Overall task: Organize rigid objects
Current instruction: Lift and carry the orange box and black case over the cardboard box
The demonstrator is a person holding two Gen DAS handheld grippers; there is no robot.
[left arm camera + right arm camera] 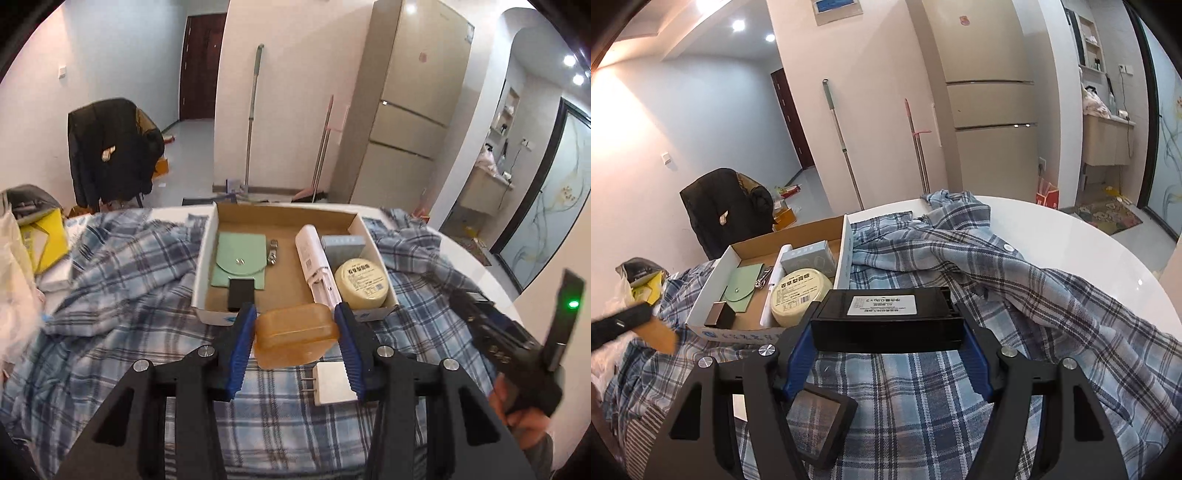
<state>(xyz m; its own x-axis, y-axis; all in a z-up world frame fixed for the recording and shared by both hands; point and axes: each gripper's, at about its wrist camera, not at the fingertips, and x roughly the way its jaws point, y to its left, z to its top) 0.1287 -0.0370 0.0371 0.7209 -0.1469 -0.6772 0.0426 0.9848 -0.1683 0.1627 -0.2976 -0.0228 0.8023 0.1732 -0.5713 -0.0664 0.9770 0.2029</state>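
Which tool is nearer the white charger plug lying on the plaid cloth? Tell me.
Left. The left tool, shut on the amber box, hangs directly over the white charger plug. The right tool, gripping the black box, is off to the side.

The scene is viewed from two fisheye cameras, one on each claw, angled down and forward at close range over the blue plaid cloth (122, 332) on the round white tabletop (1071, 236). The open shallow cardboard box (284, 216) (846, 251) and the beige refrigerator (417, 110) (993, 110) are shared by both views.
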